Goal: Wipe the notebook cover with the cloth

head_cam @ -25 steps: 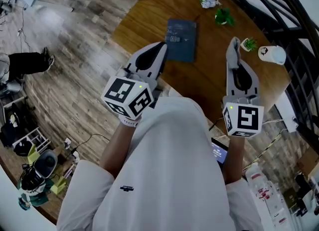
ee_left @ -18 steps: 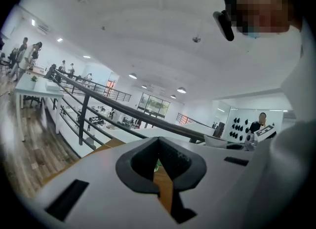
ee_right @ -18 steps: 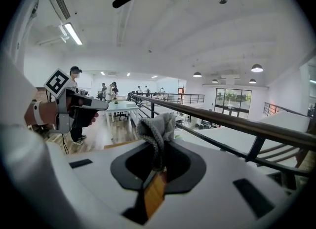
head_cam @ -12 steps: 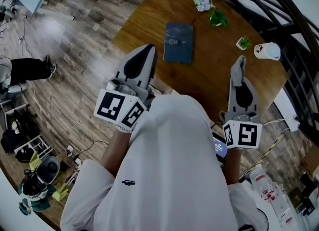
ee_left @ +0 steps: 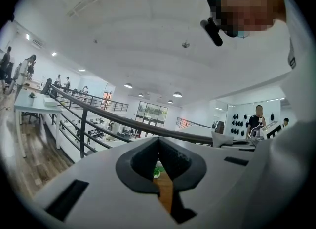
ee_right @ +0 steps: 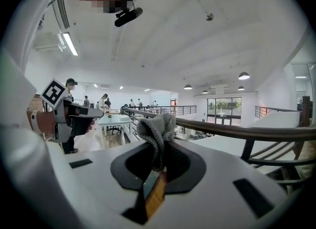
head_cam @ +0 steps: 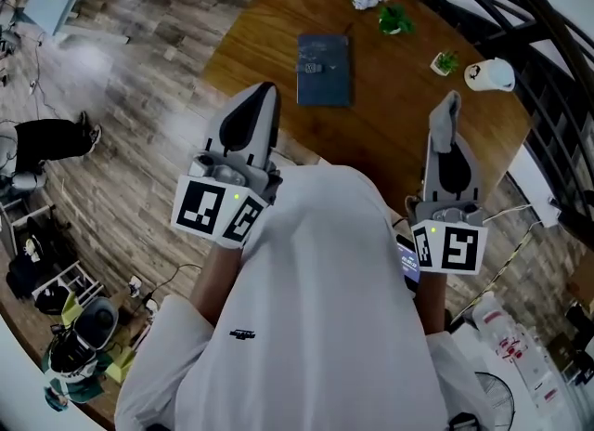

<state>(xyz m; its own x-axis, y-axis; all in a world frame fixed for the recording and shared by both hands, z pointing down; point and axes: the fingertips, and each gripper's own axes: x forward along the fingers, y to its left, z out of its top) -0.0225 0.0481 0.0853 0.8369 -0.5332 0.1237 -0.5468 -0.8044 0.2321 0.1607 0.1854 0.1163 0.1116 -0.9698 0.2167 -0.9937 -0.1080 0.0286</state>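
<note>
Notebook (head_cam: 323,69) lies closed on wooden bench (head_cam: 390,141), well ahead of both grippers; no sign of wiping begun. Left gripper (head_cam: 263,93): jaws together, empty, held near torso. Right gripper (head_cam: 449,100): clamped on grey cloth (ee_right: 157,124). Cloth secured; approach and wiping all remain.

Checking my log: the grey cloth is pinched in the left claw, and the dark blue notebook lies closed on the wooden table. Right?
No: the right gripper view shows the grey knitted cloth pinched in the right claw. The dark blue notebook does lie closed on the brown wooden table.
</note>
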